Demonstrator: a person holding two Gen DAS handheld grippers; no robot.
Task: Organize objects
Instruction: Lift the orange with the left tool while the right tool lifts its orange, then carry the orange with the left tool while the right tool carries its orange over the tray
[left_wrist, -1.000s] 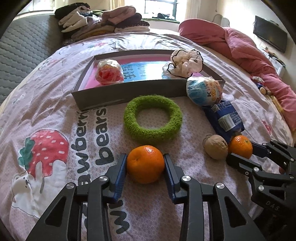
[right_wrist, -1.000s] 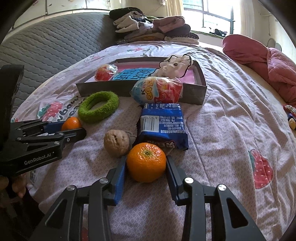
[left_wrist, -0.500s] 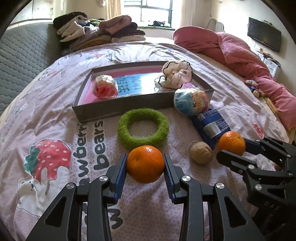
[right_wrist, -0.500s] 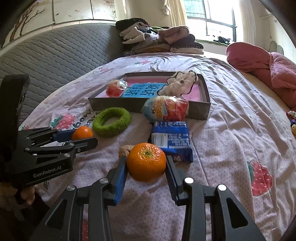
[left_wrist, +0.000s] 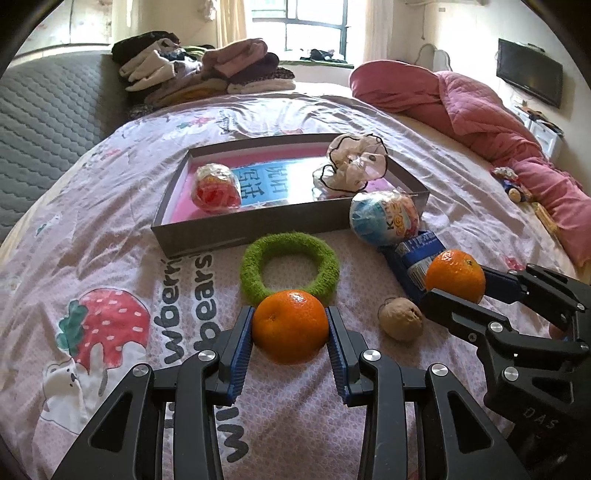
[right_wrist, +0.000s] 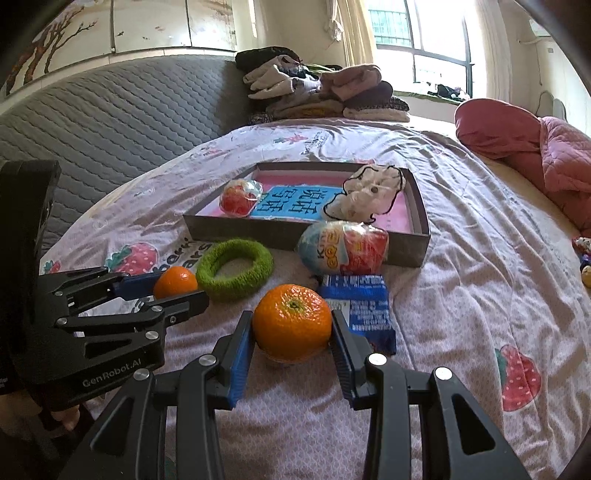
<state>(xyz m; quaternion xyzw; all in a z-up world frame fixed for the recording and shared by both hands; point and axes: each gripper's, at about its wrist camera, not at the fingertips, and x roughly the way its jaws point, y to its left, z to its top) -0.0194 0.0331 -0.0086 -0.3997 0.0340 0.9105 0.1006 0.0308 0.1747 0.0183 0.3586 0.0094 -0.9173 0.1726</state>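
An orange (left_wrist: 290, 326) is gripped between the pads of the left claw (left_wrist: 290, 345), clear of the bed (left_wrist: 110, 229). A second orange (right_wrist: 291, 322) is held likewise in the right claw (right_wrist: 292, 341). Ahead of both claws a green ring (left_wrist: 290, 266) is seen, and beyond it the tray (left_wrist: 229, 230). Each orange is best carried level over the tray's near wall, lowered inside, then released gently so rolling is avoided.

Each camera sits just behind its own gripper and looks forward and down along the fingers at the bed. Both views share the grey tray (left_wrist: 236, 229) (right_wrist: 280, 236) ahead and the green ring (left_wrist: 290, 269) (right_wrist: 234, 267) nearer the fingers.
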